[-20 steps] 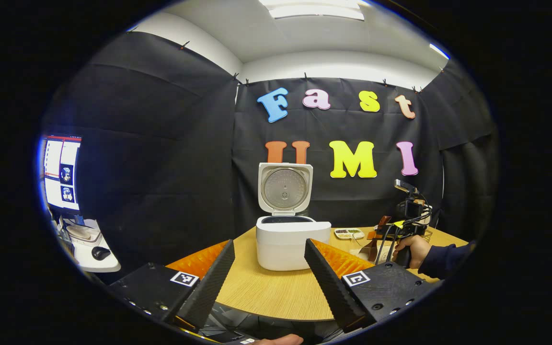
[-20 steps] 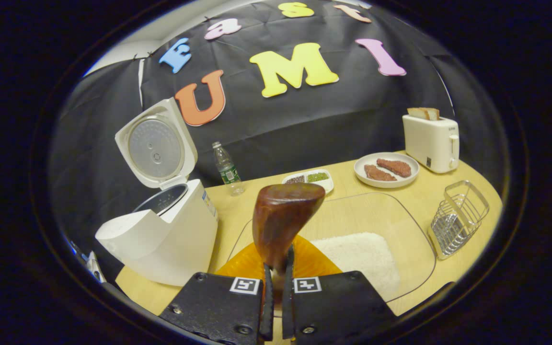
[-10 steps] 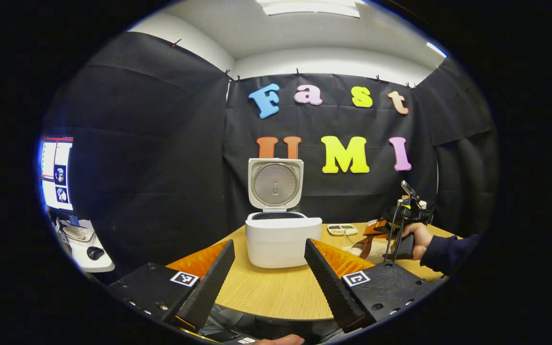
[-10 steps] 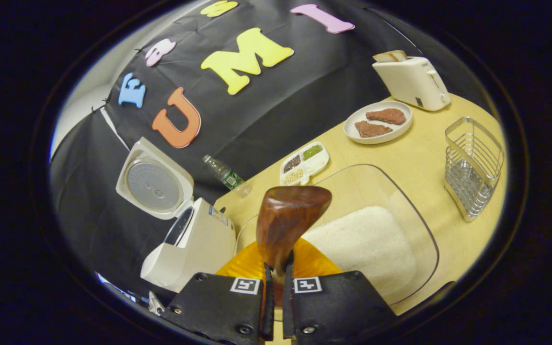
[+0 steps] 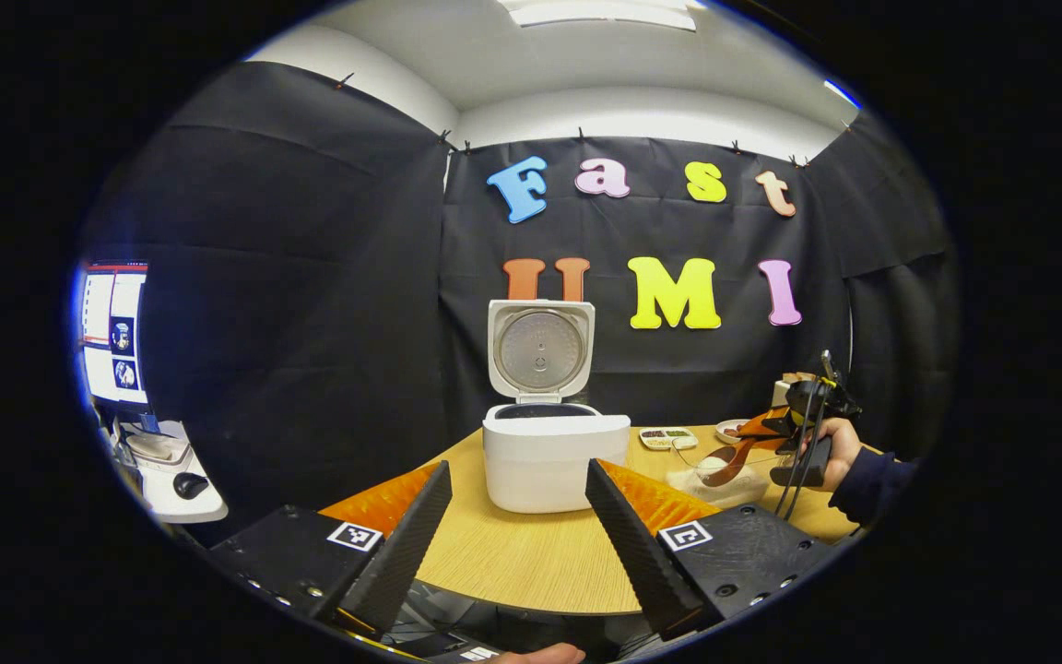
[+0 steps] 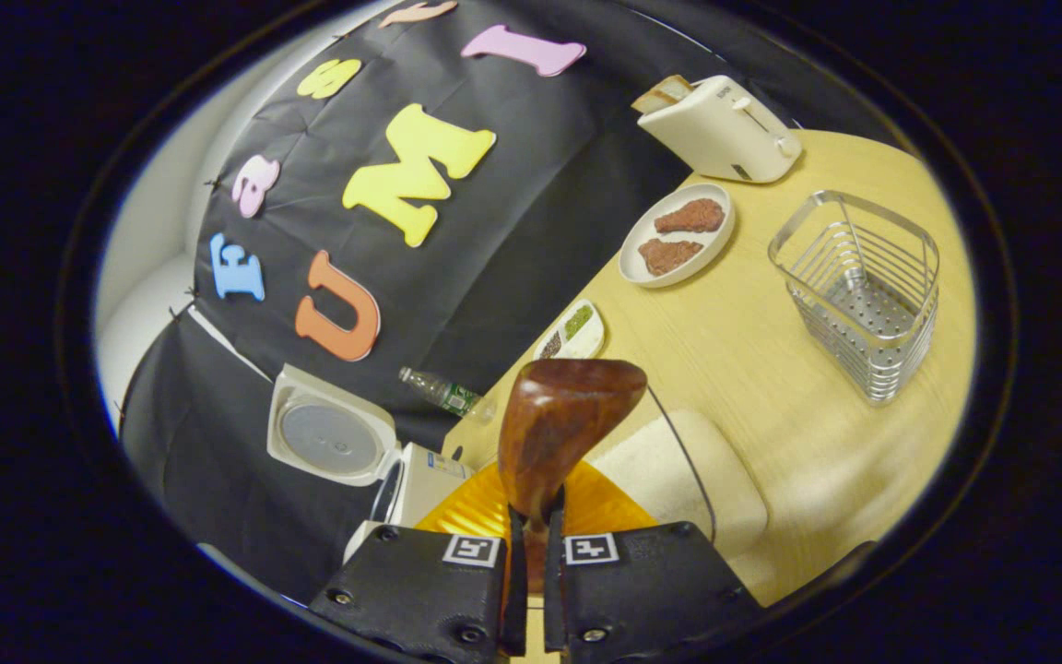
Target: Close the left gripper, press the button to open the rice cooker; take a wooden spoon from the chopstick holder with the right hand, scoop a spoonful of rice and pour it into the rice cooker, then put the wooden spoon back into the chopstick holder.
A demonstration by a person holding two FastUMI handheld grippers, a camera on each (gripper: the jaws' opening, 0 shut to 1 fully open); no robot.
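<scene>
Wooden spoon [image 6: 560,433] now tilted over rice [image 6: 678,475] (rice cooker [image 5: 554,454] open)

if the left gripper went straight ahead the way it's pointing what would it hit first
Most likely the white rice cooker with its lid up, standing on the wooden table straight ahead between the open jaws of the left gripper. Nothing lies before it, though depth is hard to judge.

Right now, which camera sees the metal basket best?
The right gripper view: the basket stands big and whole on the table, so you can see inside it. In the left gripper view, I can't make it out.
</scene>
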